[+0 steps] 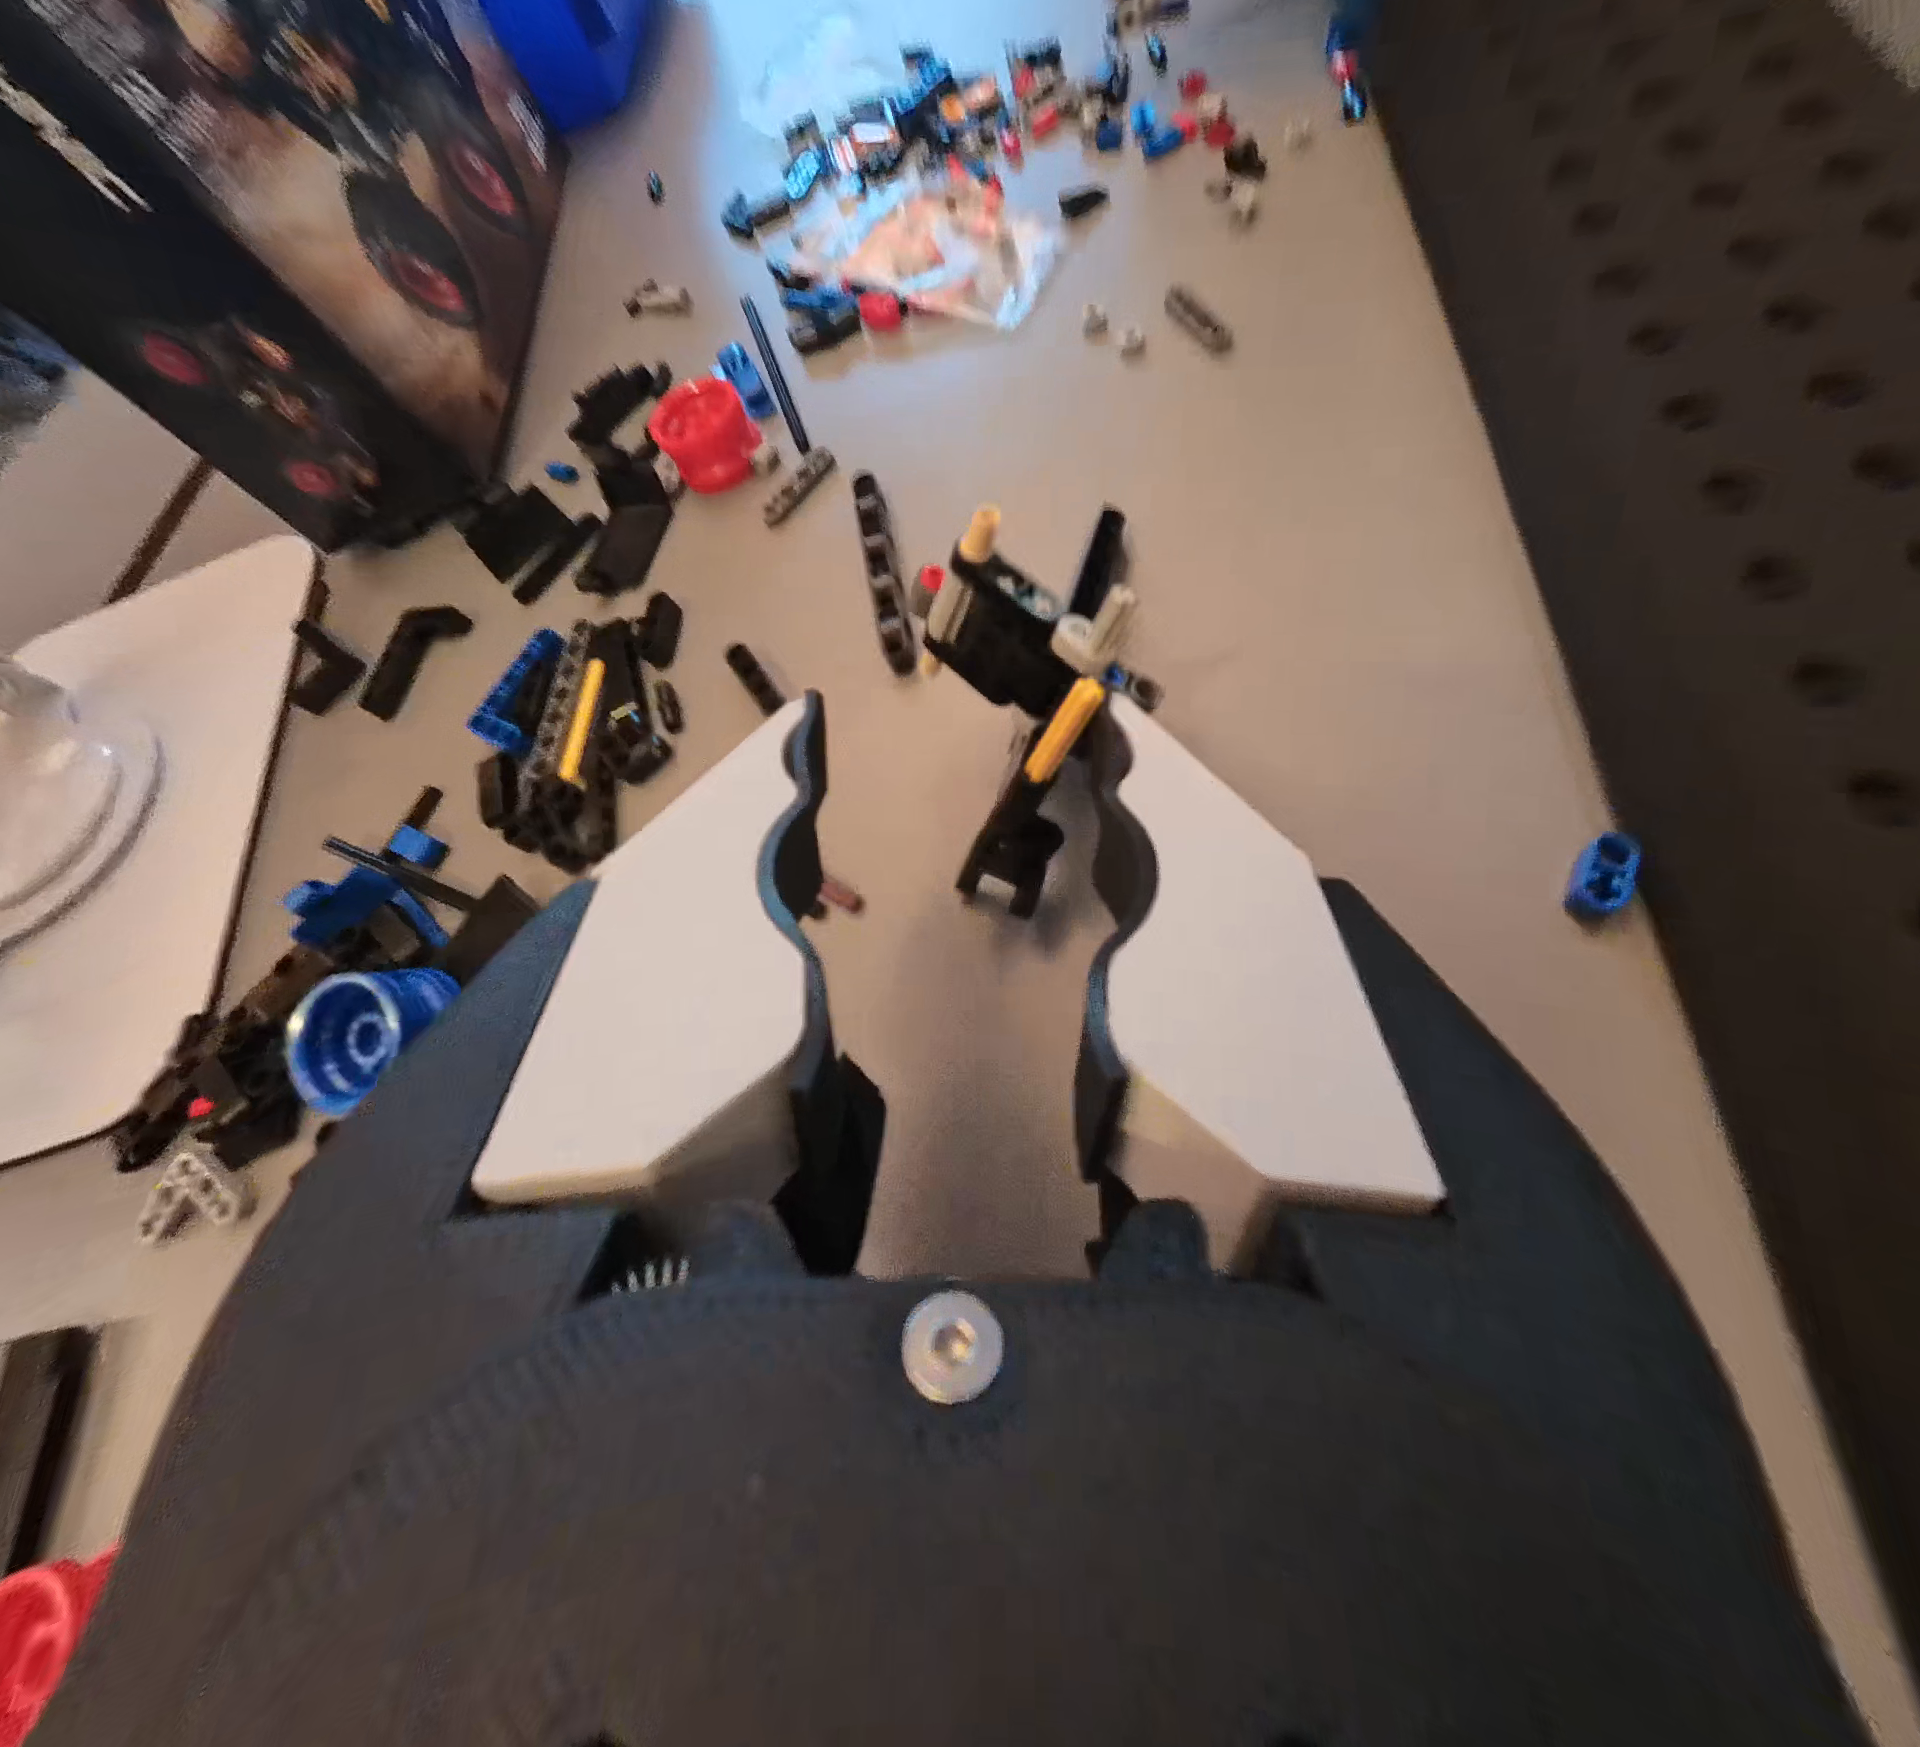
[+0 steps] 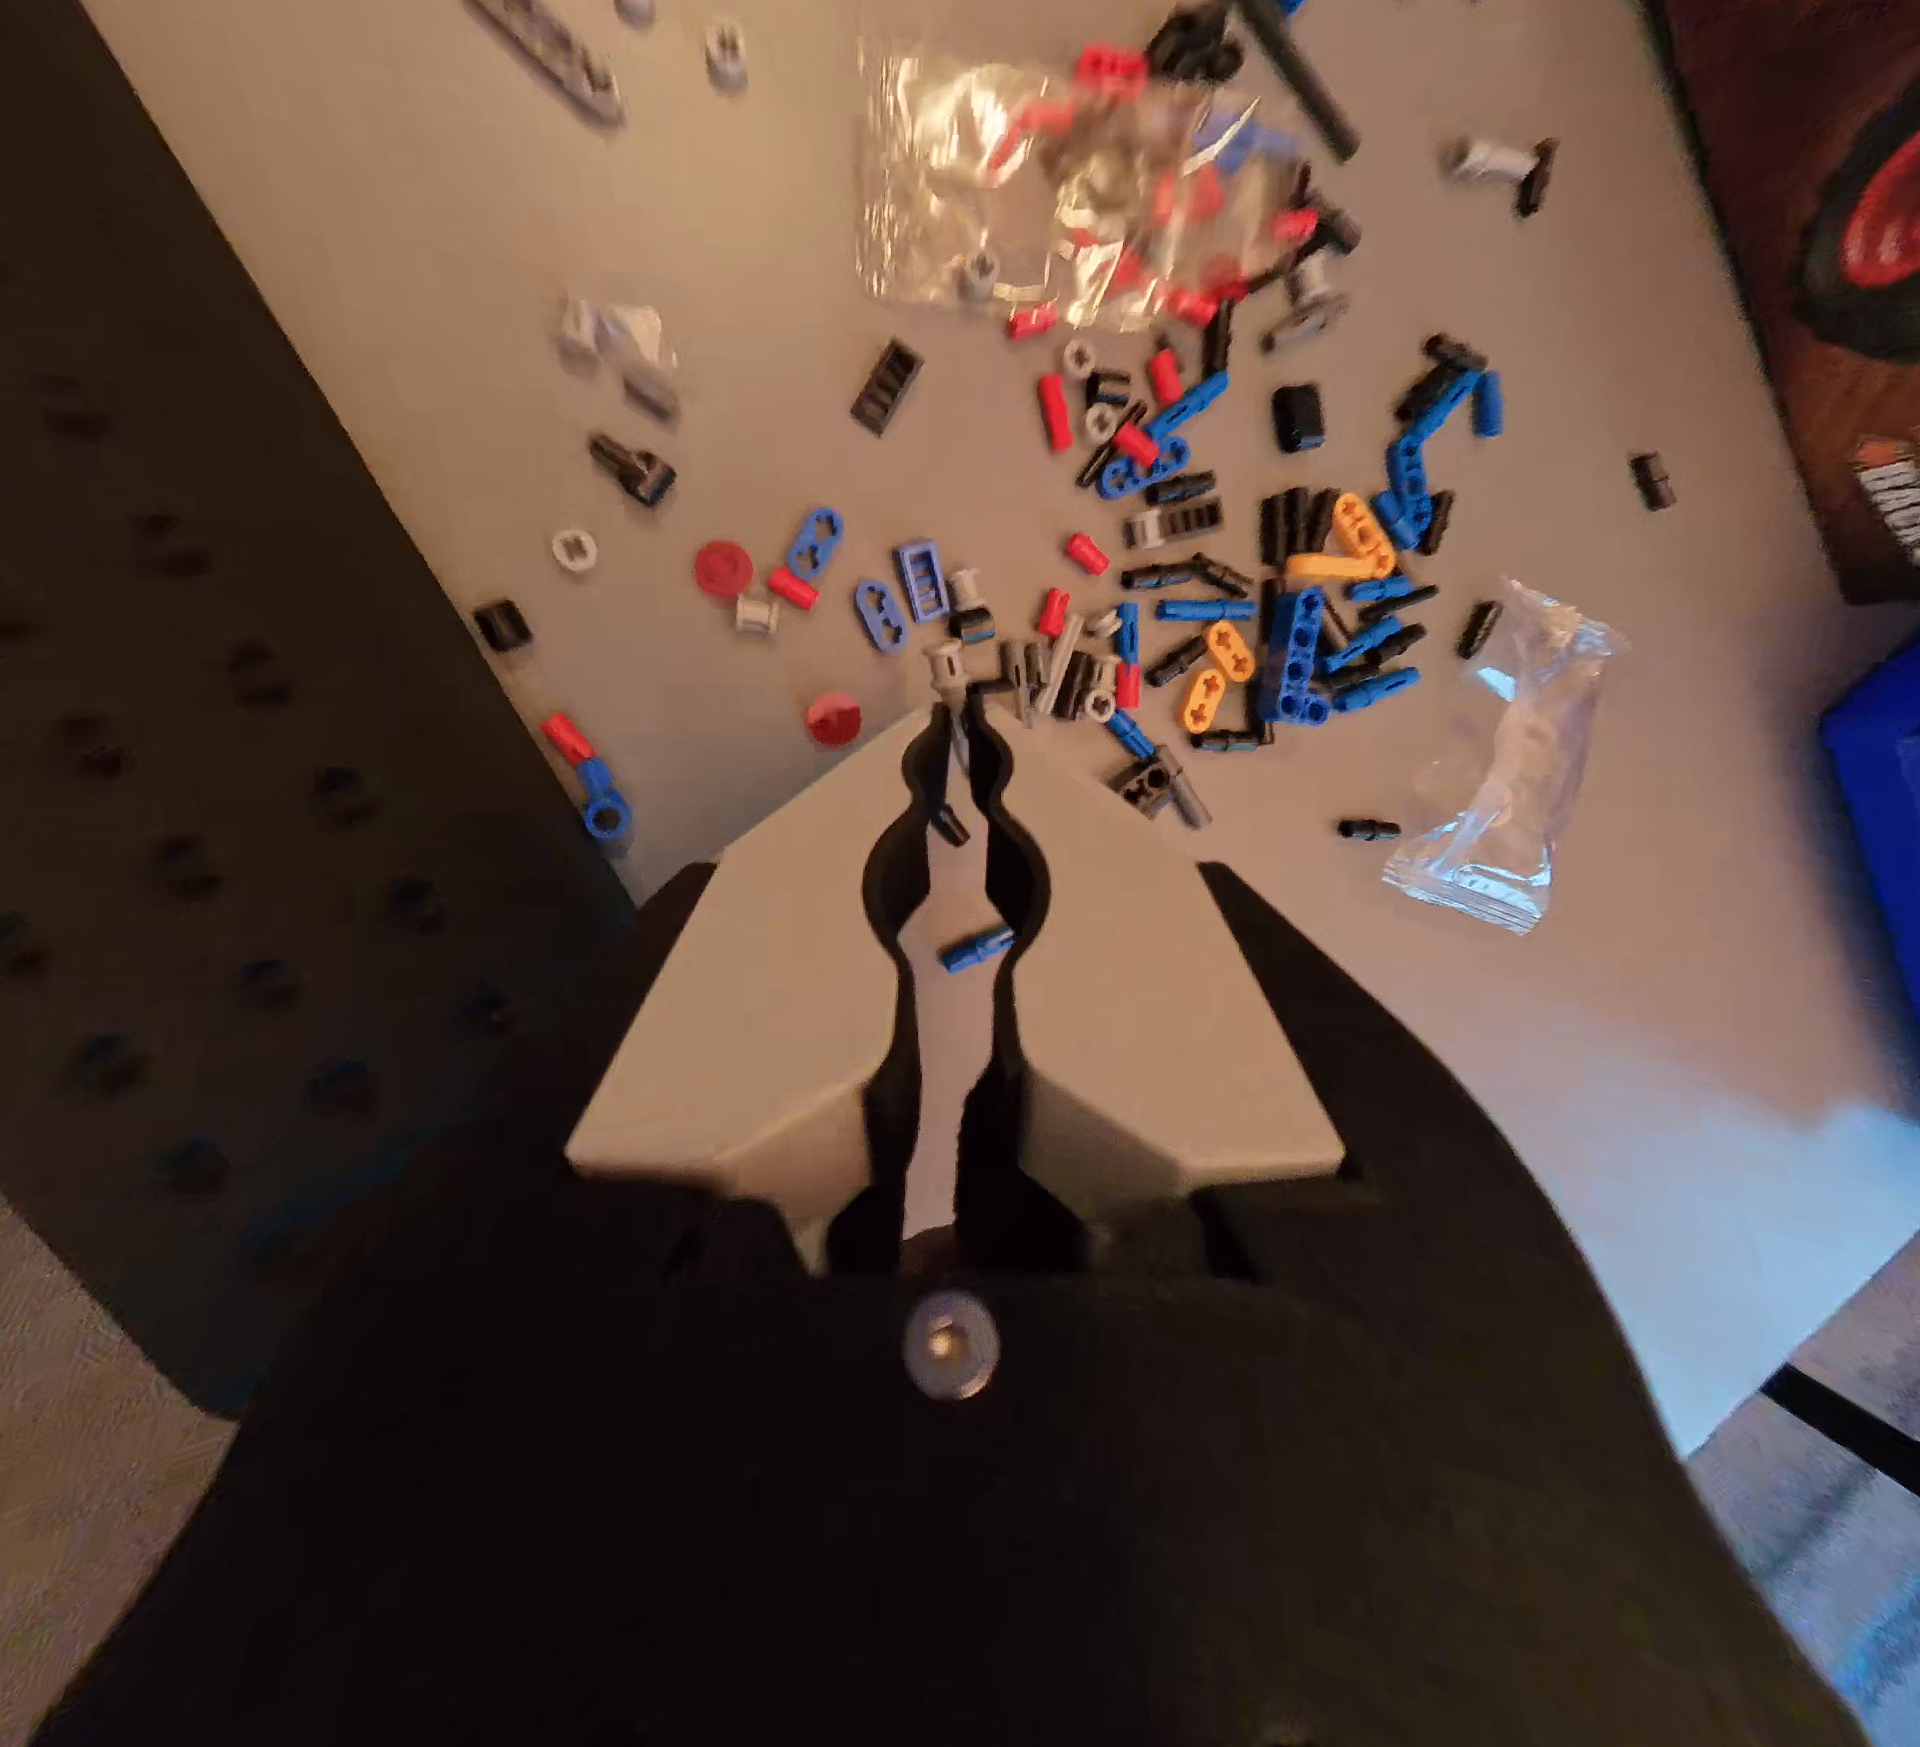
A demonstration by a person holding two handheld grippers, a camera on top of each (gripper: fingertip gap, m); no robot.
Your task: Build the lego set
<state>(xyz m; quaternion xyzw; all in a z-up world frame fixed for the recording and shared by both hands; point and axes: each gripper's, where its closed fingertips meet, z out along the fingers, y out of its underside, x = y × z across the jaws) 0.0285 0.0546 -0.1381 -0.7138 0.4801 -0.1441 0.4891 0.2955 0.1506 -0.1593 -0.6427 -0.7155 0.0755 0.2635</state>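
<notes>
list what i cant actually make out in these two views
- Left wrist view: the far parts pile is motion-blurred, so single pieces are unreadable.
- Left wrist view: the black sub-assembly is partly behind the left claw finger.
- Right wrist view: the right claw pinches a thin grey piece, mostly hidden by the fingers.

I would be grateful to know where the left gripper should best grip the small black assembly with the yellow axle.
Probably the black assembly by its blocky body, from above: that is its widest solid part, while the yellow axle and pins stick out and would likely slip or pivot.
</notes>
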